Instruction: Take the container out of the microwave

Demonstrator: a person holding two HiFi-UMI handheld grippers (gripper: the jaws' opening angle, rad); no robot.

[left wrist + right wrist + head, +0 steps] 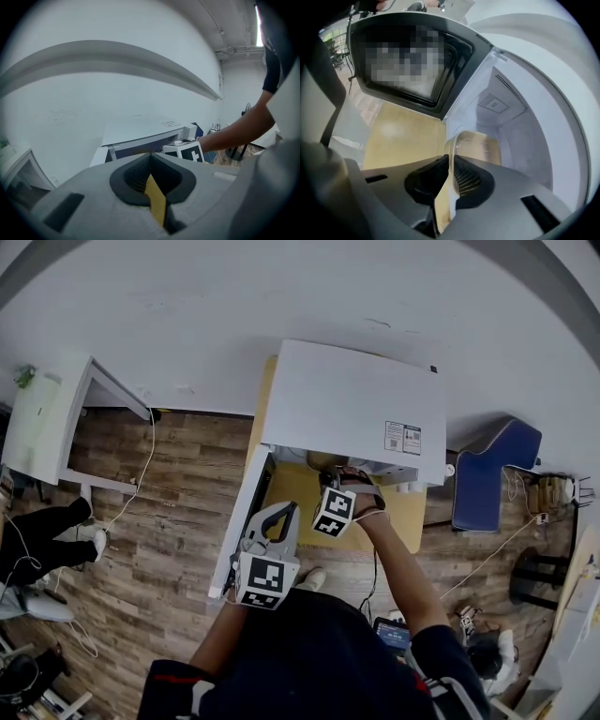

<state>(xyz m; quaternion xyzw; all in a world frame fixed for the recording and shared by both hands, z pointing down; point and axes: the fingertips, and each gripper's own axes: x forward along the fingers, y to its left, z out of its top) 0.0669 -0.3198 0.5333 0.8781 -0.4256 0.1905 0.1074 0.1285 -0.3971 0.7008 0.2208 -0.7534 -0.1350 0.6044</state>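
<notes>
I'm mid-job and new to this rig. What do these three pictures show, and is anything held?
No robot: a person holds a two-jaw tool in each hand. The head view looks down from their head; the other two views ride on the tools. The white box-shaped microwave stands on a yellow tabletop, its door swung open. The right tool reaches into it, jaws closed on the rim of the clear plastic container. The left tool hovers outside, jaws together on nothing.

Left gripper (150,158) jaws closed together, white microwave (140,130) just beyond the tips, marker cube (185,153) and forearm (234,132) to their right.
</notes>
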